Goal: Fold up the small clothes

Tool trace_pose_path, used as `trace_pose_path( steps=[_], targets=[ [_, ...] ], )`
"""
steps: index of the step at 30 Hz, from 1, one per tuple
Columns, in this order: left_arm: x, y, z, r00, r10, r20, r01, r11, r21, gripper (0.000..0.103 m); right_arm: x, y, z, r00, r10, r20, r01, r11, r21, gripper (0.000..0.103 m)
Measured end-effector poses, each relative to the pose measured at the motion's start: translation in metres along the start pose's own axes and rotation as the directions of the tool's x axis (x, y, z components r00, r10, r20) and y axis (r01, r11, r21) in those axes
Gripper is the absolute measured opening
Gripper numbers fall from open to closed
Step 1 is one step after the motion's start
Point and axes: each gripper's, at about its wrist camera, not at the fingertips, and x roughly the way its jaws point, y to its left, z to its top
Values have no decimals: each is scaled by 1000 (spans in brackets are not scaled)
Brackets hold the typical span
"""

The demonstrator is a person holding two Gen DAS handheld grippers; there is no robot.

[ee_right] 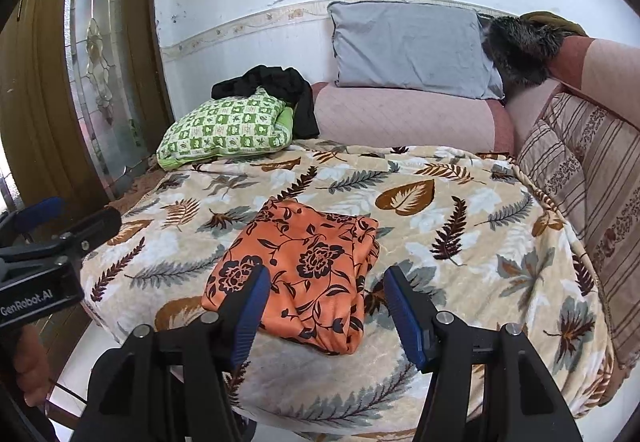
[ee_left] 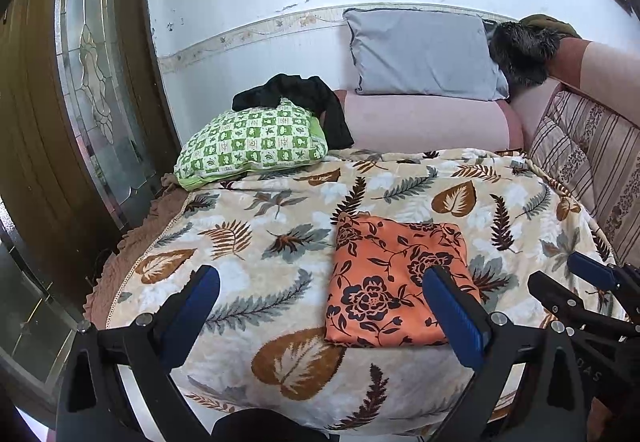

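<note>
An orange cloth with dark flowers [ee_left: 394, 278] lies folded into a small rectangle on the leaf-print blanket [ee_left: 280, 210], near its front edge. It also shows in the right wrist view [ee_right: 304, 266]. My left gripper [ee_left: 320, 306] is open and empty, held above the blanket's front, its right finger over the cloth's right side. My right gripper [ee_right: 324, 302] is open and empty, just above the cloth's near right corner. The right gripper shows at the right edge of the left wrist view [ee_left: 576, 278]; the left gripper shows at the left of the right wrist view [ee_right: 60, 218].
A green checked pillow [ee_left: 252, 142] with a black garment [ee_left: 304, 98] on it lies at the blanket's far left. A grey pillow [ee_left: 424, 54] leans on the wall over a pink sofa arm [ee_left: 424, 122]. A striped sofa back [ee_left: 592, 162] is at right. A wooden door [ee_left: 60, 102] stands left.
</note>
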Motion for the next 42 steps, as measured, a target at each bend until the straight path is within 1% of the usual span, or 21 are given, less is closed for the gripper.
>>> trace_pose_path(
  steps=[10, 16, 24, 28, 36, 42],
  targets=[
    [5, 4, 0, 1000, -6, -4, 6, 1000, -4, 101, 10, 11, 3, 1000, -12, -11, 11, 1000, -29, 63],
    [5, 16, 4, 1000, -23, 13, 24, 999, -23, 101, 7, 16, 11, 999, -39, -4, 38, 999, -38, 63],
    [-6, 34, 6, 998, -45, 41, 47, 998, -45, 101, -1, 33, 16, 998, -67, 5, 67, 995, -71, 63],
    [-5, 43, 8, 998, -39, 45, 41, 998, -54, 101, 2, 42, 20, 998, -65, 2, 65, 995, -81, 63],
    [13, 55, 16, 999, -37, 15, 38, 996, -79, 101, 24, 54, 29, 999, -47, -16, 45, 994, -100, 63],
    [39, 57, 22, 997, -75, -10, 74, 992, -102, 101, 49, 51, 31, 998, -41, -51, 36, 996, -82, 63]
  ],
)
